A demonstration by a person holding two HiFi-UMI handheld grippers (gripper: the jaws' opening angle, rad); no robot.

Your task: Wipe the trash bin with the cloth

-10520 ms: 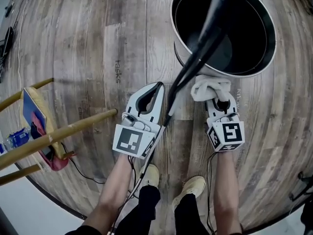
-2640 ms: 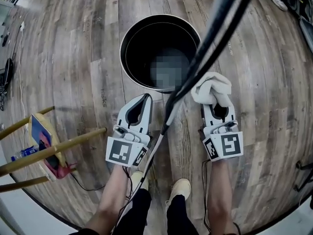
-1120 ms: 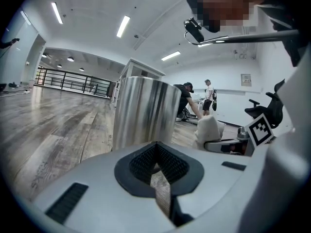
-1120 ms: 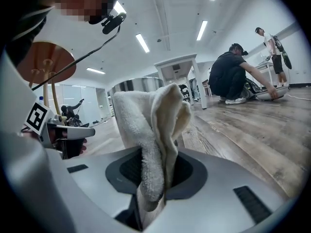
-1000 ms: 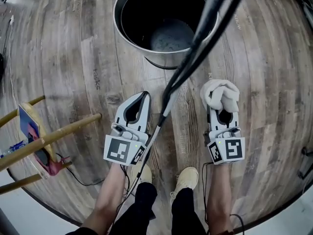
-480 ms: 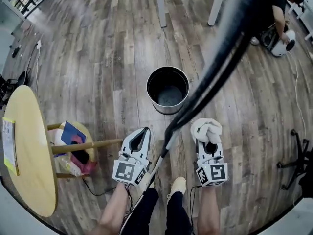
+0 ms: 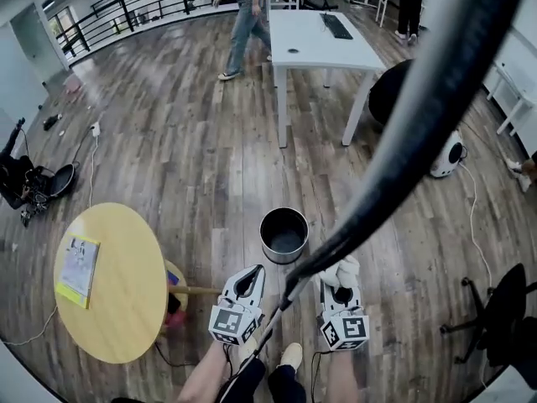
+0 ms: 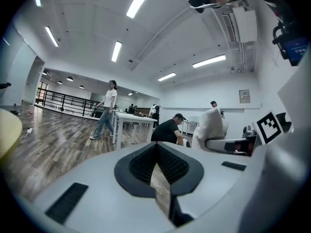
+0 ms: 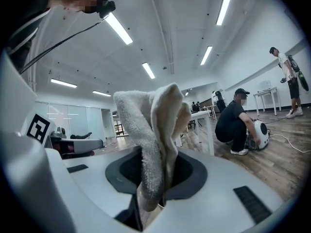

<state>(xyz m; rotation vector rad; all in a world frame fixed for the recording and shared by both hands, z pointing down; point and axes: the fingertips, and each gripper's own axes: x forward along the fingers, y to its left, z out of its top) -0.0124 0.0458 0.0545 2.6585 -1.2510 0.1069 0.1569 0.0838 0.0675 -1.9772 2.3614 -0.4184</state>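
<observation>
Right gripper view shows the right hand-held gripper [image 9: 155, 171] squeezing the soft, floppy cloth [image 9: 156, 120]. The left hand-held gripper [image 8: 157, 152] is closed, empty. The bin [image 7: 284, 235] looks hard and light.

No legible wording shows anywhere in this office scene. The cubes on the left gripper [image 7: 254, 270] and the right gripper [image 7: 339, 277] carry only black-and-white square marker patterns, with no letters or numbers. A small framed sign [image 8: 244, 96] hangs high on the white far wall, its print too small to read. A yellow-edged booklet [image 7: 77, 269] lies on the round wooden table [image 7: 126, 309], its cover print likewise too small to make out.
</observation>
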